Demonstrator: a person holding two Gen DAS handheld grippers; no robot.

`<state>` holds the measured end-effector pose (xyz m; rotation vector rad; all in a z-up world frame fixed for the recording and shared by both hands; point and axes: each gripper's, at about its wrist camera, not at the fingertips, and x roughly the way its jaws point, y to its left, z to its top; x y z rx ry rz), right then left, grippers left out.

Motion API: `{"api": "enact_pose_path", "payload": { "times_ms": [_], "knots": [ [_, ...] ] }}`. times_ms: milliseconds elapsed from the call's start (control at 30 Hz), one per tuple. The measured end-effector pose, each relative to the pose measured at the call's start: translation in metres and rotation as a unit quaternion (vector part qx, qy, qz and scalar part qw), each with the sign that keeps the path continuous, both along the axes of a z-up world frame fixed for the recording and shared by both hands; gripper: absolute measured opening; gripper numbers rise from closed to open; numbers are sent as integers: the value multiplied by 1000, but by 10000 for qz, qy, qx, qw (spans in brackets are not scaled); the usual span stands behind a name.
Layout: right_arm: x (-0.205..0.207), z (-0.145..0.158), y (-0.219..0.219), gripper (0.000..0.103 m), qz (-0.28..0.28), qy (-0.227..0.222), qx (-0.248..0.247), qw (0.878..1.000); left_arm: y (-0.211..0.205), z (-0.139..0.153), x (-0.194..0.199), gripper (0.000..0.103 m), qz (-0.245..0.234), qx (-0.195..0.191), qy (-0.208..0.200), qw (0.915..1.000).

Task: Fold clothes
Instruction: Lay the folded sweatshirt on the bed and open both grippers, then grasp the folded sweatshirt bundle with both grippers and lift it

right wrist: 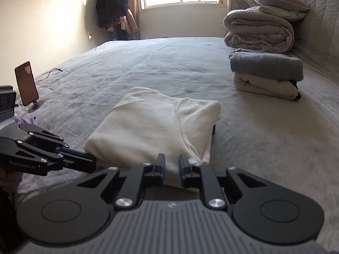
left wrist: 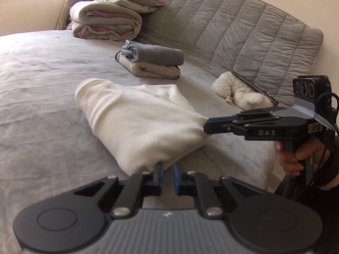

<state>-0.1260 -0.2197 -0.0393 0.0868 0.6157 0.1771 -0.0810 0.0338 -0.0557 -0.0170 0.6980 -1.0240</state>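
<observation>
Folded cream garment at both sets of jaws, on grey bed.

One bed sheet, grey, soft, faintly wrinkled. One rolled quilt under one pillow, far beyond jaws. One folded cream top, fleecy, rectangular, directly ahead of jaws. Two folded garments, blue-grey atop beige, beyond and right. Left gripper: nearly closed, narrow slit, at cloth's near corner; grip unclear. Right gripper: slightly parted over near edge, grip unclear.
</observation>
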Motion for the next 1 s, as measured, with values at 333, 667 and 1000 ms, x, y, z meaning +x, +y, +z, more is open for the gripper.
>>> {"api": "enact_pose_path", "payload": {
  "times_ms": [333,667,1000],
  "knots": [
    [1,5,-28,28,-534,372,1306,9893,2,3,-9,49,445,622,-322,9966],
    [-2,8,-41,46,-976,478,1816,9773,-20,-7,-9,50,765,767,-421,9932],
    [10,-11,-53,26,-1341,857,2526,9544,-18,-6,-3,51,829,644,-193,9943]
  ]
}}
